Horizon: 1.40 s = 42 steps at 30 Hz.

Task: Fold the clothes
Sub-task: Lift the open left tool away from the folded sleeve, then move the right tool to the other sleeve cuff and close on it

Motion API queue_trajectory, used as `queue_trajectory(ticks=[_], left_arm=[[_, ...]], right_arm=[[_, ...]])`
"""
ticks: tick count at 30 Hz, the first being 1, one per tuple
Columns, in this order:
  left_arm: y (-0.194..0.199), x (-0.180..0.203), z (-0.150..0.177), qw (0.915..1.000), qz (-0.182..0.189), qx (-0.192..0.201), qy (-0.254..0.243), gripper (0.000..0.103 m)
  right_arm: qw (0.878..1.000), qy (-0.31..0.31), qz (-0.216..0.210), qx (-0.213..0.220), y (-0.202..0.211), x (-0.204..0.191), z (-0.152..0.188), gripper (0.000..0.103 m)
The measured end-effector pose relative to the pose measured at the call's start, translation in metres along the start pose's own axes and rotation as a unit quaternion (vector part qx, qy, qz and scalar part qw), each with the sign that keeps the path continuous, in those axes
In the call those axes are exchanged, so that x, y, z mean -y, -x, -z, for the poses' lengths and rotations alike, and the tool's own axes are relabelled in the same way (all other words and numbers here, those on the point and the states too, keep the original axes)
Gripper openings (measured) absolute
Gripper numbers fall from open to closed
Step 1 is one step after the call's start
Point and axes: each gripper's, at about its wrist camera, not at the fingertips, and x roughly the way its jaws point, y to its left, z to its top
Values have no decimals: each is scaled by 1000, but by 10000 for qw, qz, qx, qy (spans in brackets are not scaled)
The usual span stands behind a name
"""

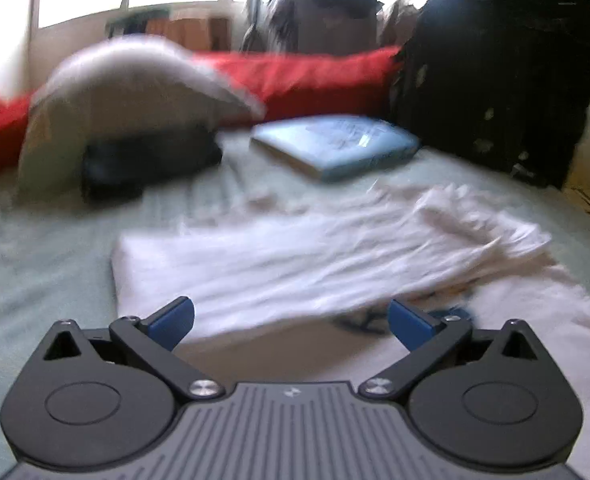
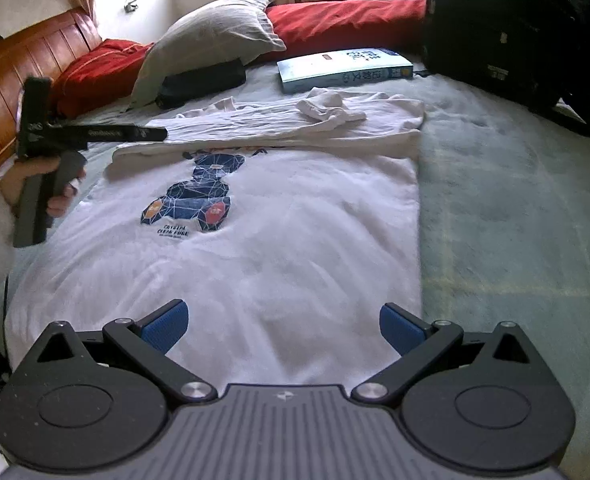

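Note:
A white T-shirt (image 2: pixel 295 240) with a blue geometric print (image 2: pixel 199 196) lies flat on the pale green bedspread (image 2: pixel 515 208). Its far end is folded back over itself in a wrinkled band (image 2: pixel 295 128). My right gripper (image 2: pixel 283 326) is open just above the shirt's near hem, with nothing between its blue pads. A hand holds my left gripper (image 2: pixel 161 134) at the shirt's left side, its tip at the folded band's left end. The left wrist view is blurred. There my left gripper (image 1: pixel 291 320) is open and empty above the folded part of the shirt (image 1: pixel 295 264).
A light blue book (image 2: pixel 343 68) lies beyond the shirt. A grey pillow (image 2: pixel 211 36) rests on a black pouch (image 2: pixel 203 80), with a red duvet (image 2: pixel 347 20) behind. A black bag (image 2: pixel 515 28) stands at the far right and a wooden headboard (image 2: pixel 15 72) at the left.

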Motion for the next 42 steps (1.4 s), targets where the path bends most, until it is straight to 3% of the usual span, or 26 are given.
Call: queue_trajectory(ticks=[2,8,12,16,22,26,29,32,36,39,42], left_arm=[[-13,-12,10,9994,-140,-284,166,102],[19,-25,-3,9988,331,324,133,102],[-4,-36,-28,9974,576,358,259,102],[-42,-68,-16,9947,372,-227,931,102],[-20,-78,-27,9966,263,21,787,102],[-30,-75,-45,9959,602,325,594,102],[-66,-75,-46,9983,129,-132,557,102],[-66,-69,-41,9990,-68,-238,369,102],[-24,-22,-42,9983,18,-126,-569,102],[4,25,-40,9910,404,-78,-1277,102],[24,62,-27,9812,1025,-42,-1633,102]], right_arm=[[9999,3,57,-109,-9,-3,-4,103],[9997,75,190,-140,-21,-3,-16,103],[10000,6,62,30,-26,-9,-32,103],[9999,52,1,100,-27,-16,-38,103],[10000,-23,21,33,-30,-5,-35,103],[9999,-166,-32,32,-32,-5,-38,103],[9999,-164,-16,24,-33,-8,-39,103],[10000,-87,4,-16,-33,-9,-39,103],[9999,-86,-86,-34,-38,-3,-46,103],[9994,-160,-296,58,-46,3,-62,103],[9985,-237,-446,189,-54,11,-82,103]])
